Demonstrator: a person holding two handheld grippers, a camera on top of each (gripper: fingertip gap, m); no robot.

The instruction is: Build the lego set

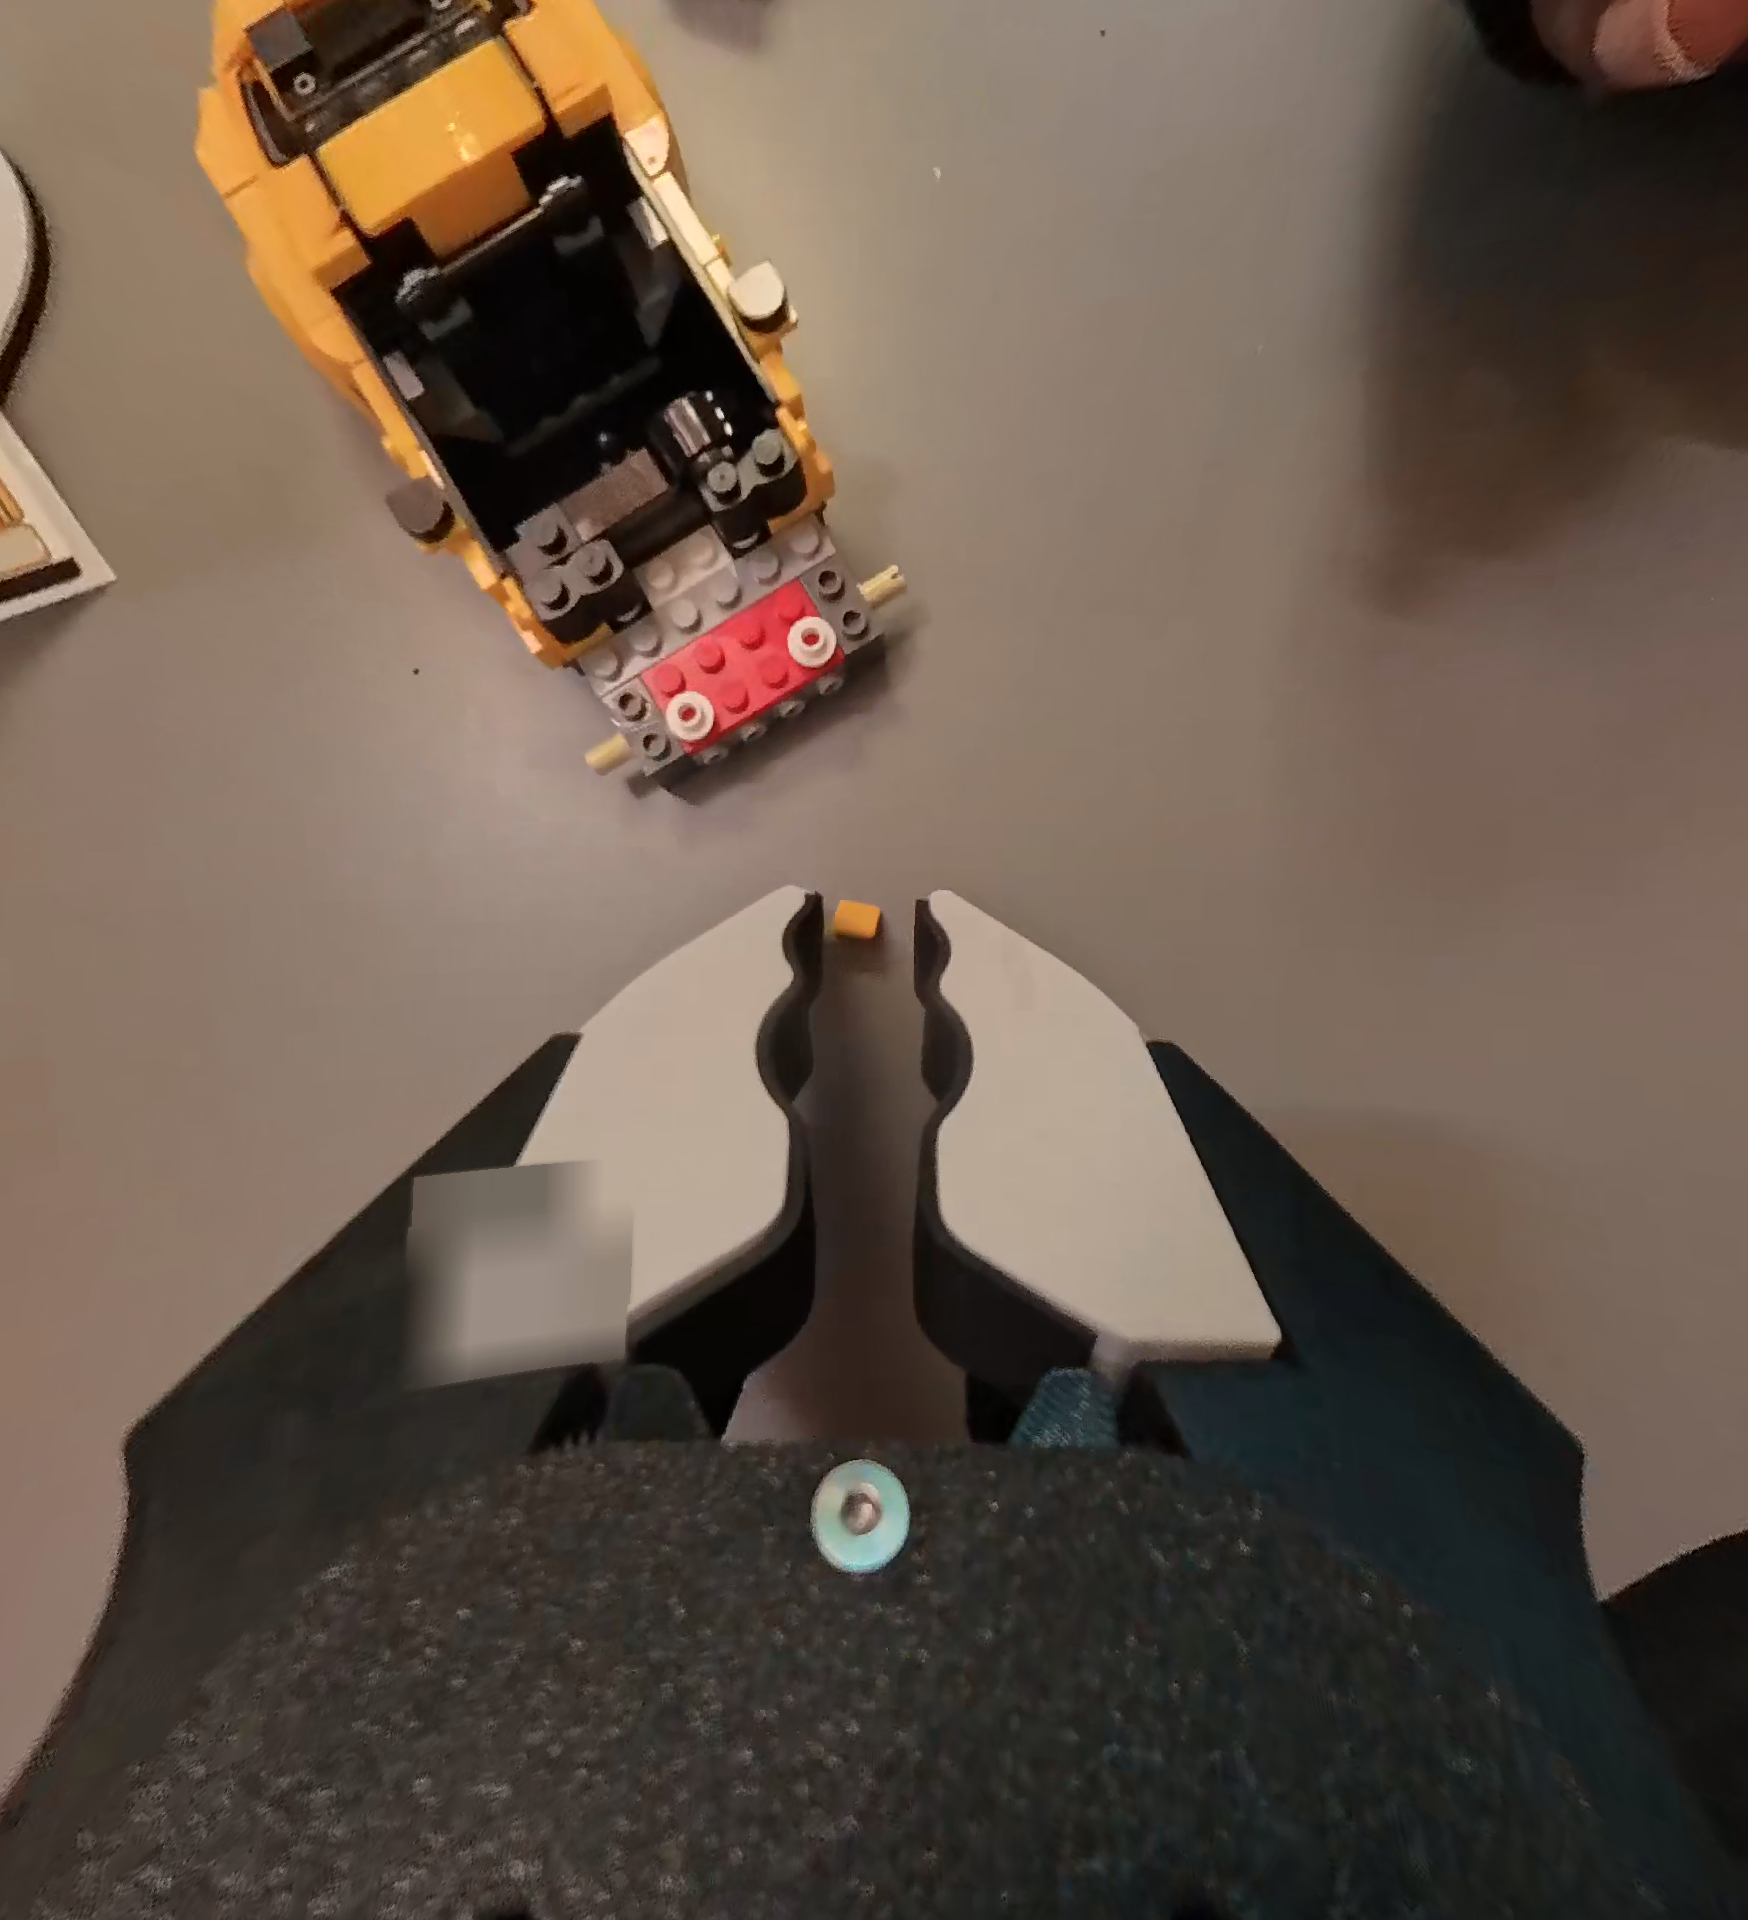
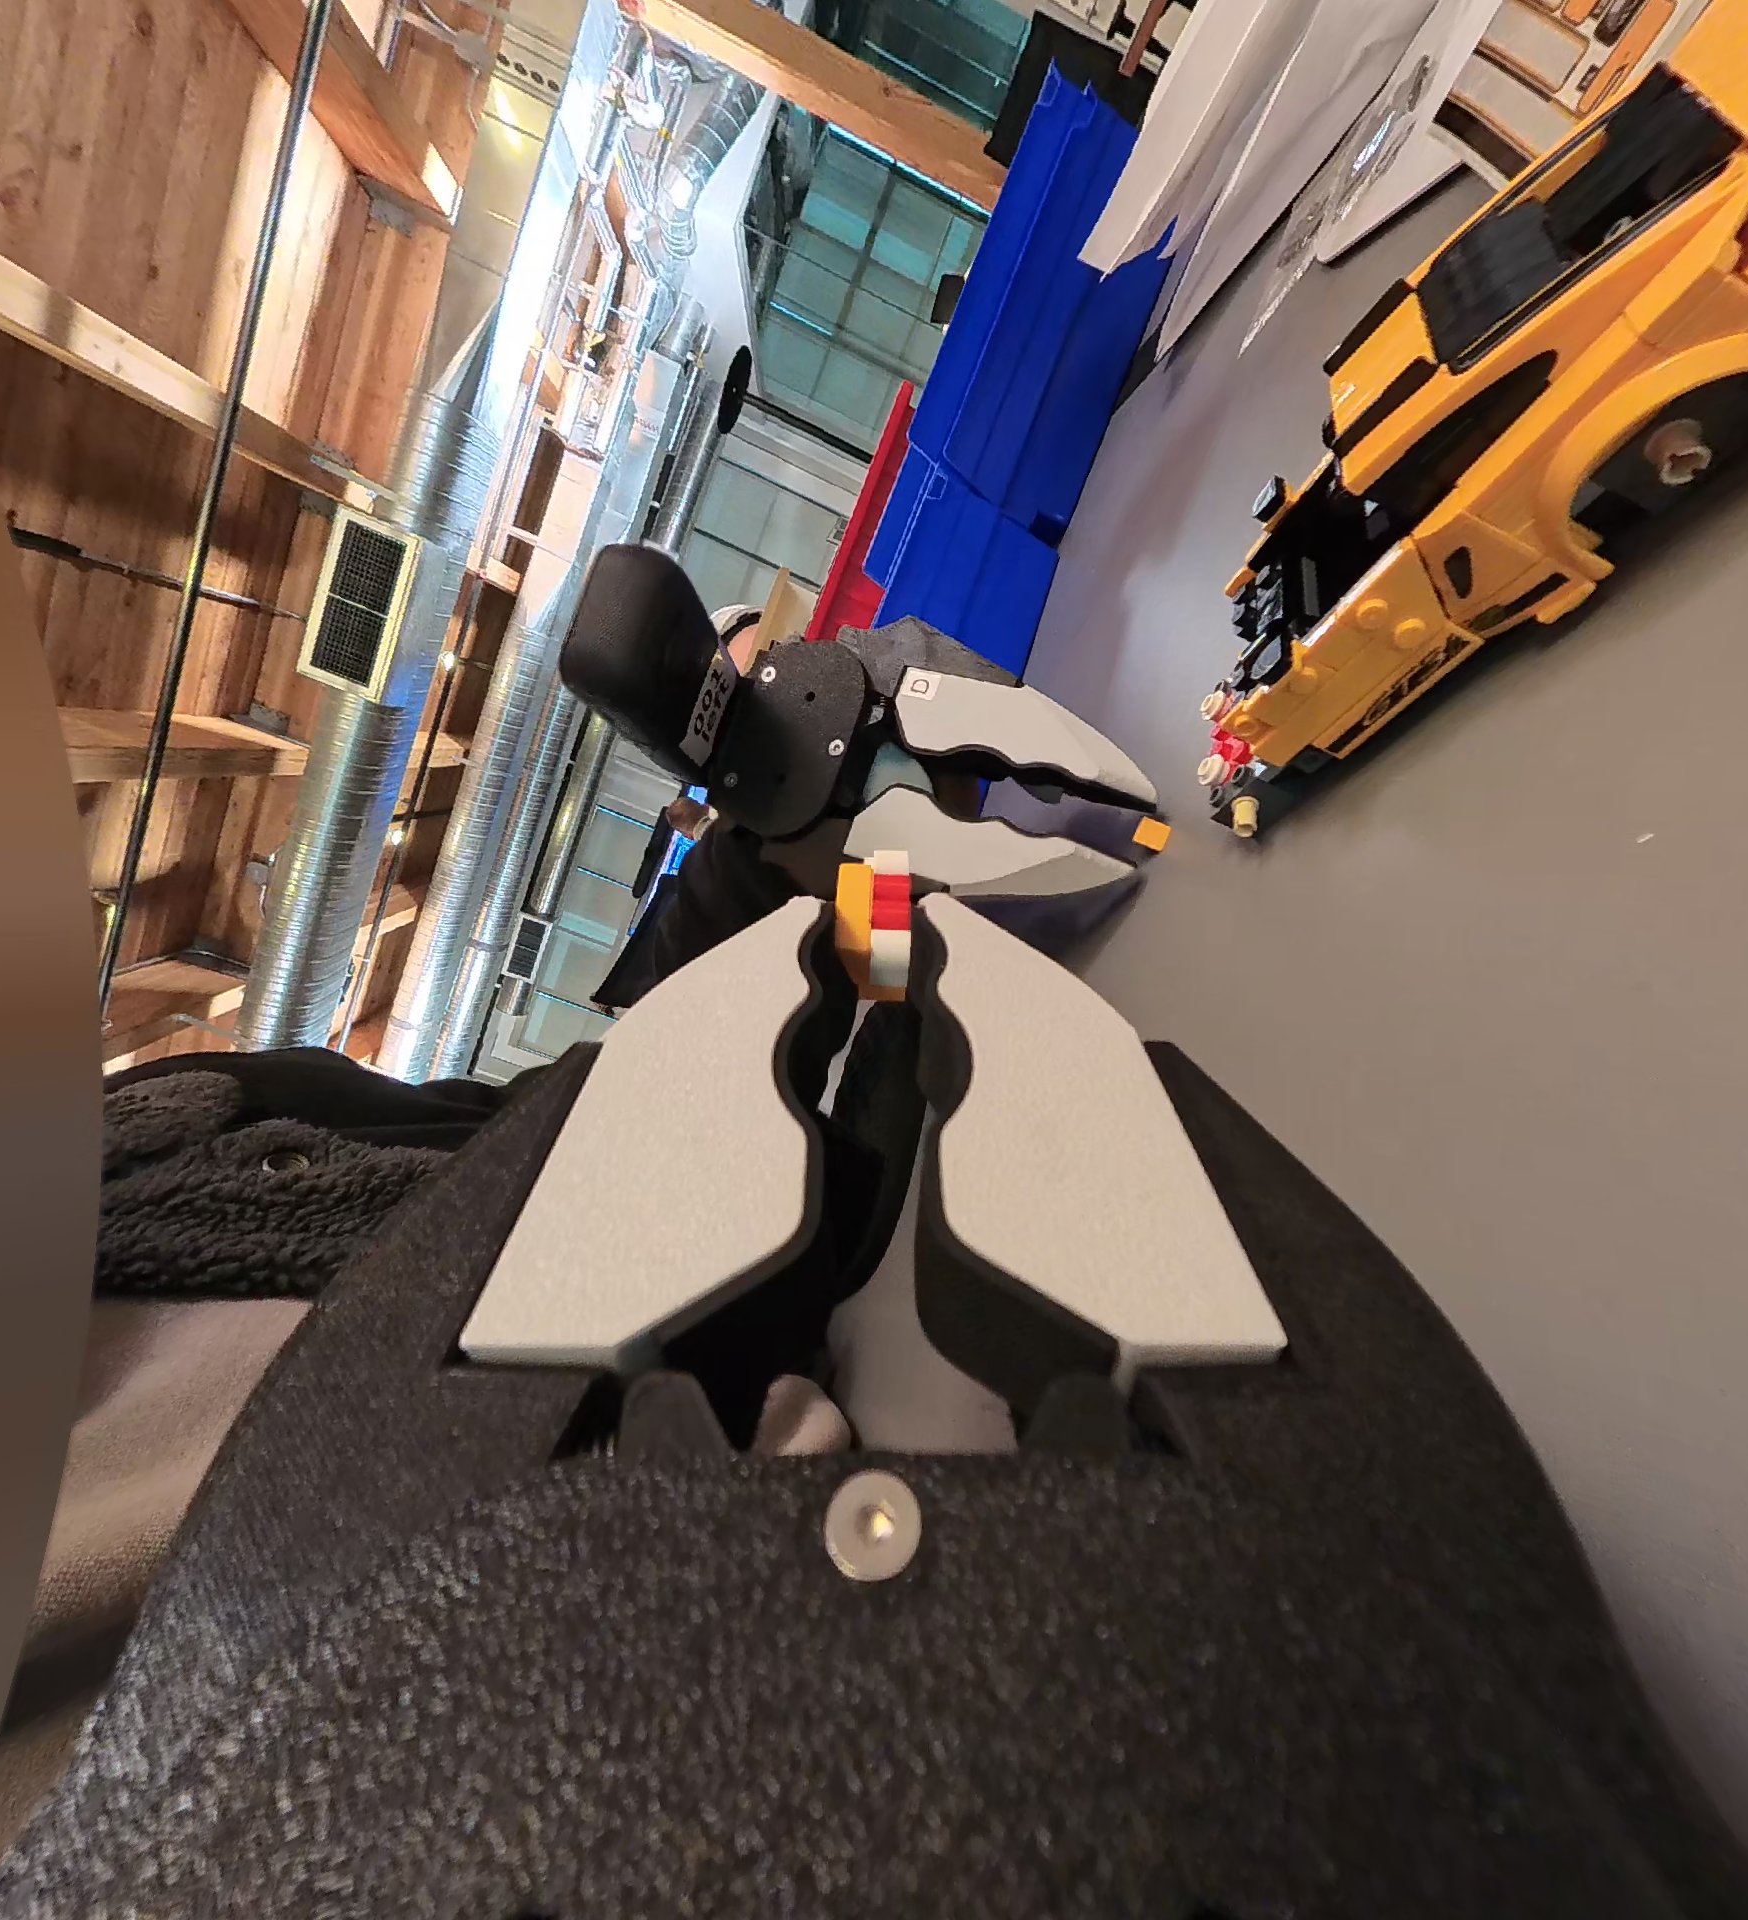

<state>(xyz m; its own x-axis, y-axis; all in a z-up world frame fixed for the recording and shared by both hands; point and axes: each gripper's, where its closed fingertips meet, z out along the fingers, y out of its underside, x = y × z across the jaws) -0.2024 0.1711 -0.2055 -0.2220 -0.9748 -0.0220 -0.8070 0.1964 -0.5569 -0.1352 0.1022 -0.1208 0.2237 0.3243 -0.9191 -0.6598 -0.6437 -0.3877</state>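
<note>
Now I'm picking up the tiny orange square lego piece [image 1: 857,921] on the grey table [image 1: 1265,831]; my left gripper [image 1: 862,914] straddles it, jaws apart. Next: close gently. My right gripper [image 2: 875,940] clamps a small orange, red and white brick stack [image 2: 880,930]. Beyond, the yellow lego car [image 1: 537,353] runs near-to-far, unfinished studded end nearest.

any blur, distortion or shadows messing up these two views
Left wrist view: sharp on the yellow lego car and small orange piece, soft shadows top right, one mosaic patch. Right wrist view: rolled sideways, wide-angle bending, blurred patch on the left edge, the stacked piece is crisp.
</note>
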